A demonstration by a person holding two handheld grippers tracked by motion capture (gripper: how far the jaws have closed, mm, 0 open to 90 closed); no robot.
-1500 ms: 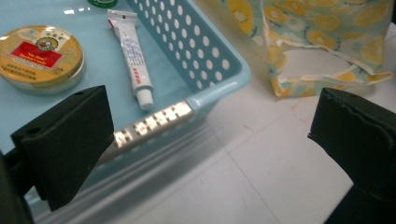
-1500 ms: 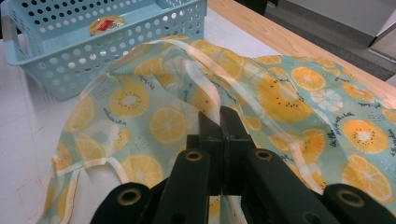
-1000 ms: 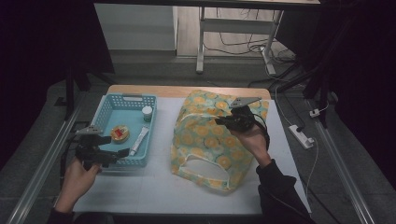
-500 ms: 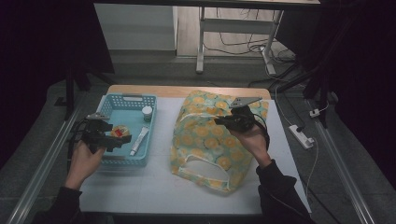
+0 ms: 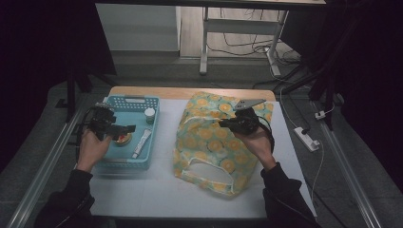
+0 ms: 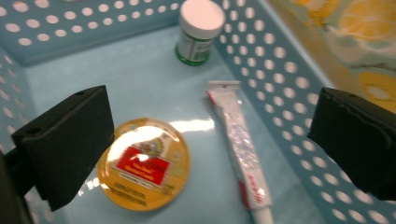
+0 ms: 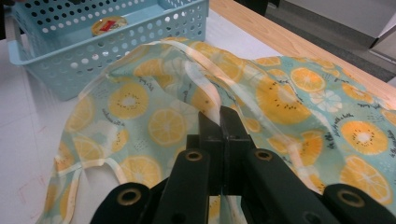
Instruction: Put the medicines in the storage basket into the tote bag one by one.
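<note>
A light blue perforated basket (image 5: 128, 100) stands at the table's left, holding a yellow round tin (image 6: 144, 163), a white tube (image 6: 238, 144) and a small white-capped jar (image 6: 200, 30). My left gripper (image 5: 124, 128) hovers open above the basket floor, with the tin and the tube below the gap between its jaws. A cloth bag with an orange-slice print (image 5: 209, 137) lies to the right of the basket. My right gripper (image 7: 221, 121) is shut on the bag's pale trimmed edge and holds that edge up off the table.
Bare white table surface (image 5: 157, 194) runs along the near edge, and a wooden strip (image 5: 190, 92) borders the far side. A power strip (image 5: 306, 138) with a cable lies off the table at right. The basket wall (image 7: 93, 51) stands close to the bag's left side.
My left gripper has moved away from the person, from the basket's near left corner to over its middle. The right gripper and the bag have kept still.
</note>
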